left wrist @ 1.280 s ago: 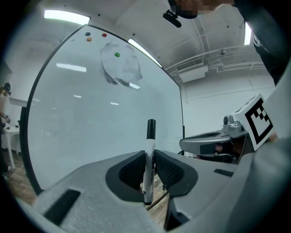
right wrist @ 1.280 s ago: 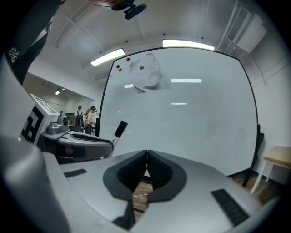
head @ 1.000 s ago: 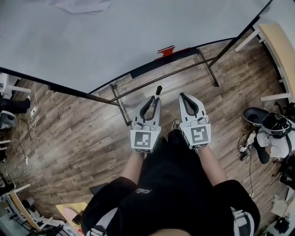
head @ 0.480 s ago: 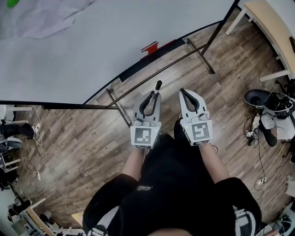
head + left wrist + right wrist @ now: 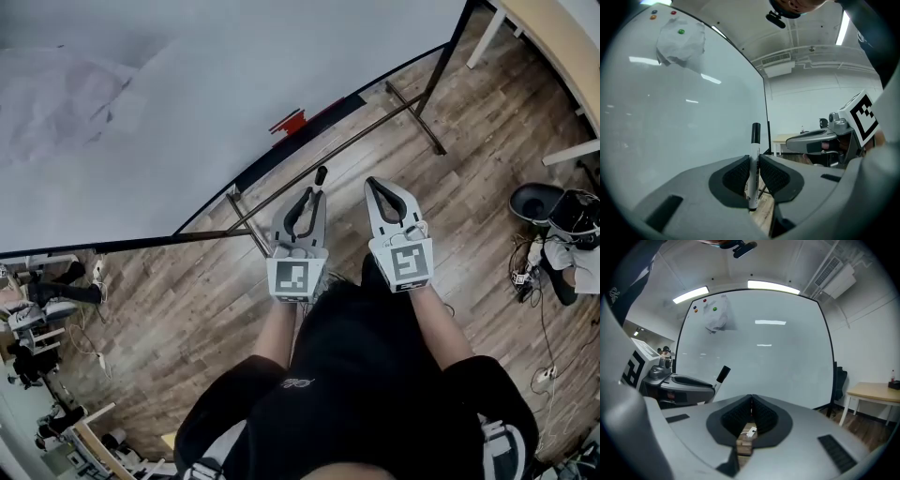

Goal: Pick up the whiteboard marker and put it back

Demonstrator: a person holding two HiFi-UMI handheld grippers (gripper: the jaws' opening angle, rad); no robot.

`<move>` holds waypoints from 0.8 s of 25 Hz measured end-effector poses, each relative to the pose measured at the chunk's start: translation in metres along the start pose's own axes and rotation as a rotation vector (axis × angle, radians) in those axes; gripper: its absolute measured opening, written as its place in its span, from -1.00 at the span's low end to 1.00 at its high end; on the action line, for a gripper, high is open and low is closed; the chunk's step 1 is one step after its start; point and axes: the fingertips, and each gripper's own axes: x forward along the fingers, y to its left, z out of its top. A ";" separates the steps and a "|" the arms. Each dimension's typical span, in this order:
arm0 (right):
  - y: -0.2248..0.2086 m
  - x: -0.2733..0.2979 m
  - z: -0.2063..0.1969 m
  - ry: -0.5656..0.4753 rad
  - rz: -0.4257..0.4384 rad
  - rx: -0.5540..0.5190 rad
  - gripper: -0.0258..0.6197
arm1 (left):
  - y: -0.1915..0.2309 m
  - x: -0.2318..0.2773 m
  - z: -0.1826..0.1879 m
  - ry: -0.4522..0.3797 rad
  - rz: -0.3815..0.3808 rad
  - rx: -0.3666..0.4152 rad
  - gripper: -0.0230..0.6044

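Note:
My left gripper [image 5: 314, 193] [image 5: 753, 165] is shut on a white whiteboard marker [image 5: 753, 161] with a black cap [image 5: 321, 175]; the marker stands upright between the jaws and pokes out past their tips toward the whiteboard [image 5: 141, 122]. The marker also shows in the right gripper view, as a black cap [image 5: 723, 374] sticking out of the left gripper. My right gripper [image 5: 375, 187] [image 5: 751, 401] is beside it, jaws closed together with nothing held. The red tray clip [image 5: 288, 122] sits on the board's lower edge ahead of both grippers.
The whiteboard stands on a dark metal frame [image 5: 328, 155] with feet on the wood floor. A crumpled paper [image 5: 680, 43] and small coloured magnets hang on the board. A light wooden table [image 5: 553, 47] is at the right, with a dark bag and cables [image 5: 553, 216] on the floor.
The head view has swung slightly, so the board and its frame sit a little lower and to the left. Both grippers hold the same pose, the marker still clamped in the left.

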 end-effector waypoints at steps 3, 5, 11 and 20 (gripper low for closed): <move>-0.029 0.012 0.000 -0.003 0.016 0.016 -0.91 | -0.002 0.029 0.004 0.035 0.000 0.036 -0.71; -0.046 0.018 0.003 -0.009 0.032 0.030 -0.91 | -0.004 0.046 0.009 0.059 -0.010 0.068 -0.71; -0.103 0.035 -0.005 -0.017 0.047 0.079 -0.91 | -0.003 0.089 0.017 0.108 0.029 0.117 -0.71; -0.123 0.072 -0.016 -0.003 0.069 0.111 -0.91 | 0.017 0.126 -0.008 0.257 0.018 0.212 -0.71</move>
